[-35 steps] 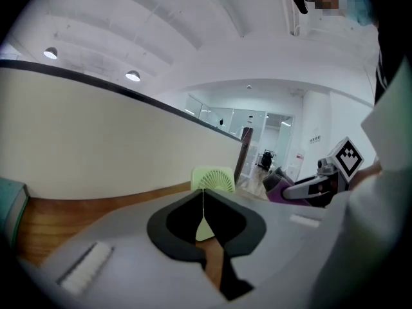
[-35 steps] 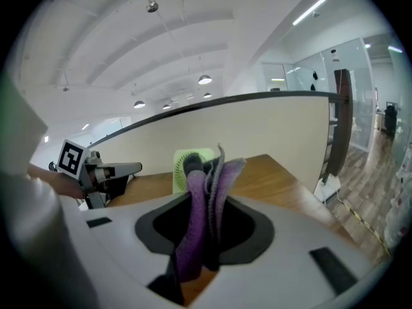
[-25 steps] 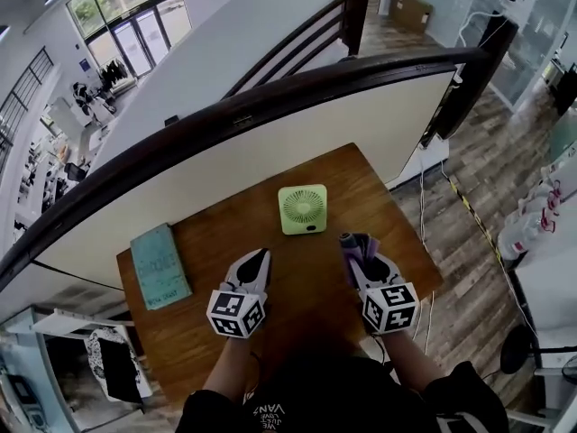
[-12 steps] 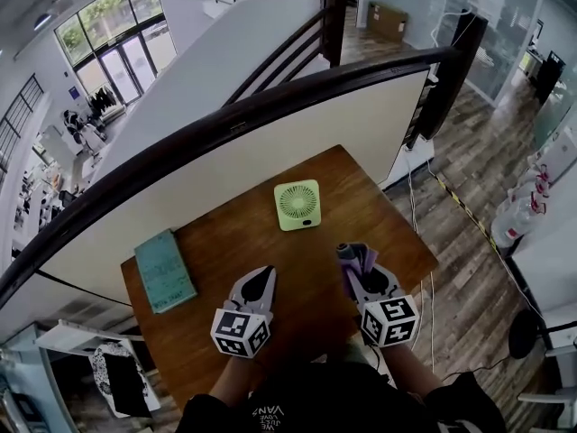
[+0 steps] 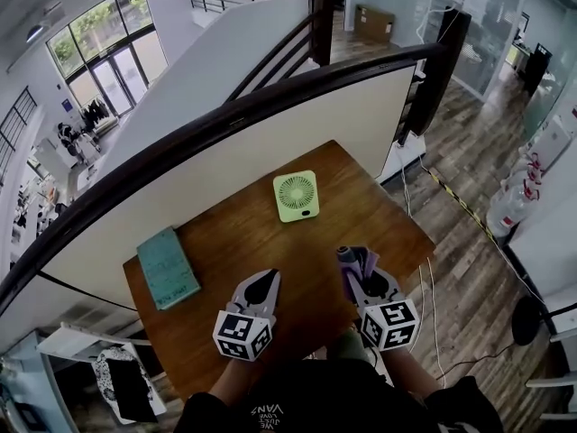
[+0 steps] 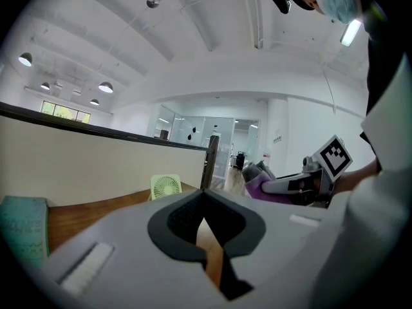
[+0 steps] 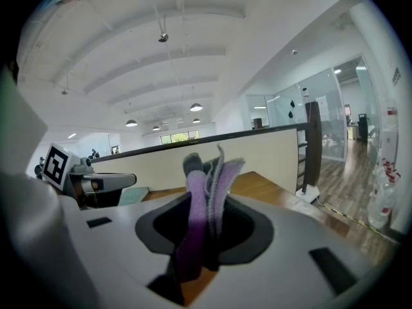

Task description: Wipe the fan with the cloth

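The left gripper is holding its jaws pressed fully together, with nothing sitting between them. The right gripper is clamping its jaws on the cloth, a purple and grey bundle that is sticking up and forward out of the jaws in folds. Both grippers are hovering side by side over the near part of the wooden surface, well apart from each other and touching nothing on it. In the left gripper view, the right gripper is showing off to the right with the cloth poking out of its tip.

The fan, small, square and pale green, is standing ahead of both pairs of jaws, beyond the gap between them and closer to the line of the right jaws than to the left. It is sitting near the far edge of the surface, well apart from both grippers, with its round grille facing up toward the head camera.

A teal book is lying flat out to the left of the left jaws, near the left edge of the surface. Beyond the far edge, a dark curved railing is running across above a pale wall.
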Action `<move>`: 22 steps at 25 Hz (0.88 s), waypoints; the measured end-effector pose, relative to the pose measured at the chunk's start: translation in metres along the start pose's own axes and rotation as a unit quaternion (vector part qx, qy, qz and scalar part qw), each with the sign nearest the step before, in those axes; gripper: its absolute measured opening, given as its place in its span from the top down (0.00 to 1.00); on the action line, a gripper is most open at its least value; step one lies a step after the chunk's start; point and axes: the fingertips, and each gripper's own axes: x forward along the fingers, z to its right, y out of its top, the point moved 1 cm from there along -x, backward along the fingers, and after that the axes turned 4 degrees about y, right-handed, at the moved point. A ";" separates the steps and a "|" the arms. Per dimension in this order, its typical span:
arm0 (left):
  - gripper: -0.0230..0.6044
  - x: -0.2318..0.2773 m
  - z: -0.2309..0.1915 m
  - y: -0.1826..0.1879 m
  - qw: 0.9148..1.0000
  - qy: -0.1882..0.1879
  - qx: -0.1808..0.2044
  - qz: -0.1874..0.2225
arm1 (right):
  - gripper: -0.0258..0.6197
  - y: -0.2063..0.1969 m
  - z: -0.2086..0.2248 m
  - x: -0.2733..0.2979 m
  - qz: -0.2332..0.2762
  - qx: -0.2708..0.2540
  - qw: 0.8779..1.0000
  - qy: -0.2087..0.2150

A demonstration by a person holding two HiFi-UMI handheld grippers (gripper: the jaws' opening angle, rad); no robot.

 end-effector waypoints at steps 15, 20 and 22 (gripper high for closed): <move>0.95 -0.022 0.010 -0.015 1.000 -0.014 0.002 0.001 | 0.78 -0.018 -0.015 -0.019 -0.002 -0.011 1.000 -0.016; 0.95 -0.023 0.010 -0.019 1.000 -0.013 0.002 0.003 | 0.78 -0.021 -0.015 -0.020 -0.002 -0.013 1.000 -0.018; 0.95 -0.023 0.010 -0.019 1.000 -0.012 0.003 0.002 | 0.78 -0.021 -0.014 -0.020 -0.001 -0.012 1.000 -0.018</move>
